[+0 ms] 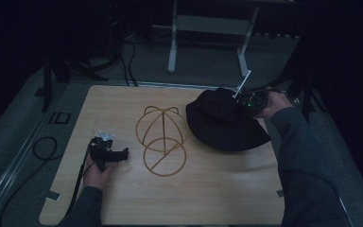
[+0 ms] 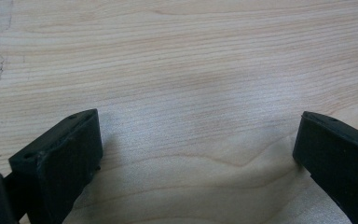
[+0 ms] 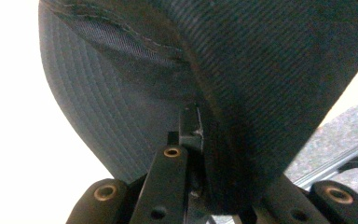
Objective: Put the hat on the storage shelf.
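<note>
On the table [image 1: 208,198]: black brimmed hat [image 1: 222,123] | right gripper [image 1: 250,101] jaws clamp it | left gripper [image 1: 120,153] jaws apart

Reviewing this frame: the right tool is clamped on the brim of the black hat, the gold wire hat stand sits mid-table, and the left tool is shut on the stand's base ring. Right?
One error: the left tool is open and holds nothing. The left gripper view shows its jaws wide apart over bare table; the high view shows it beside the gold wire hat stand, not touching. The right tool is clamped on the black hat.
</note>
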